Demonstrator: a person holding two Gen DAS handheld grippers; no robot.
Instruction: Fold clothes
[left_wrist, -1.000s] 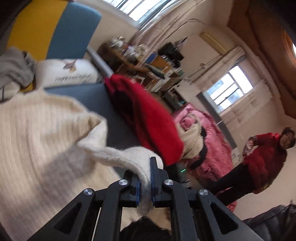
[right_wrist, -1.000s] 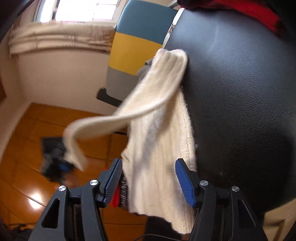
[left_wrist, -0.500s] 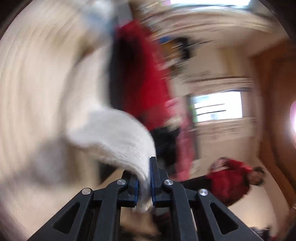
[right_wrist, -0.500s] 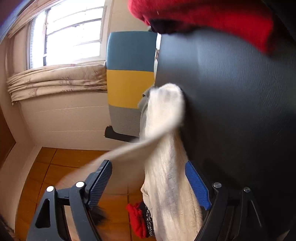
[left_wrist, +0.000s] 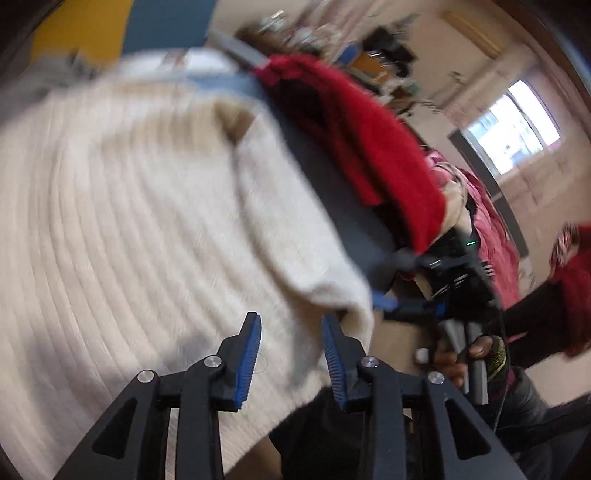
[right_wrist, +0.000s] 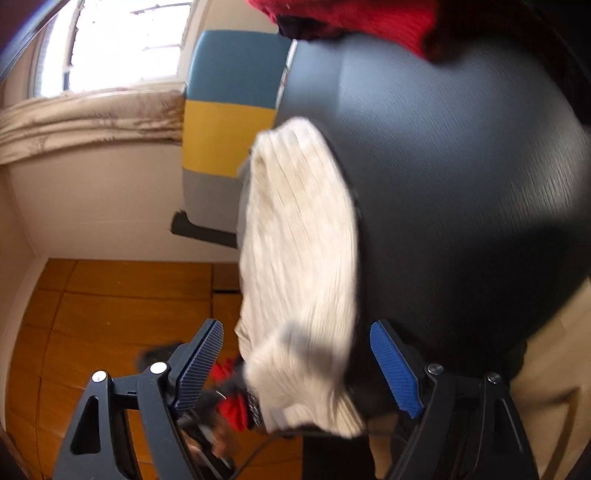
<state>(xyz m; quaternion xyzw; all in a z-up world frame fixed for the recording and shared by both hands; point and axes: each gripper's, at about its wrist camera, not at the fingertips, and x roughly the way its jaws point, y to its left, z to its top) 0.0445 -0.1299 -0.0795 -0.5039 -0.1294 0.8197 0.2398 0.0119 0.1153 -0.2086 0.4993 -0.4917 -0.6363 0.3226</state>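
While my left jaws (left_wrist: 291, 360) are opening, the cream sweater (left_wrist: 155, 229) lies directly under and ahead of them, spread over the dark cushion (left_wrist: 354, 221); a folded edge of it runs between the blue pads, but they do not press on it. My right jaws (right_wrist: 299, 373) stand wide apart with nothing clamped, the sweater's near end (right_wrist: 299, 373) hanging in the gap between them. From that side the sweater's long axis runs straight away from me, along the cushion's left edge (right_wrist: 443, 184), with the floor (right_wrist: 110, 314) below. The left jaws are closer to the broad body of the knit; the right is nearer the dangling end. I judge the coming move turns on that end: it points back toward me, so it would fold forward along the length. A red garment (left_wrist: 369, 147) sits at the far side, well apart.
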